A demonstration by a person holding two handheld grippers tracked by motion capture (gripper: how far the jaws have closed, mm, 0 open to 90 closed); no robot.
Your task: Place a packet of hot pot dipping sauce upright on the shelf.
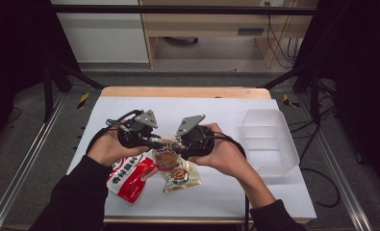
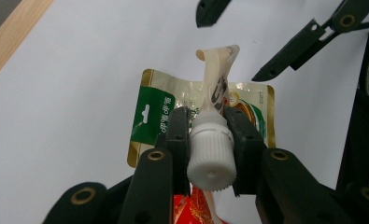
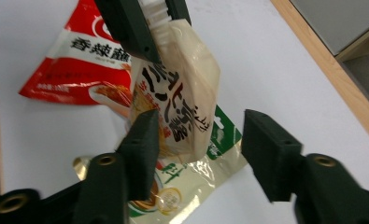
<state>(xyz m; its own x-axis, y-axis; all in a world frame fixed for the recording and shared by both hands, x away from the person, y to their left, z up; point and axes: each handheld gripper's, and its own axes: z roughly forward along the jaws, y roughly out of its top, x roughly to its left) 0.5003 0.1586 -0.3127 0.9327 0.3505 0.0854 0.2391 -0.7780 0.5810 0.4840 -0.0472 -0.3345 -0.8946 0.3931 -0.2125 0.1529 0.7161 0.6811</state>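
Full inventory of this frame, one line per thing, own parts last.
spouted pouch: 1, cream with dark lettering and a white ribbed cap, held up between the two grippers, cap clamped in the left gripper's jaws
red packet: 1, red and white, on the sheet, near left
green-and-gold packet: 1, flat on the sheet under the pouch
plastic tray: 1, translucent white, right side of the sheet
white sheet: 1, covering the wooden table
left gripper: 1, black, shut on the cap
right gripper: 1, black, jaws apart around the pouch's lower end
sleeves: 2, black, bottom edge
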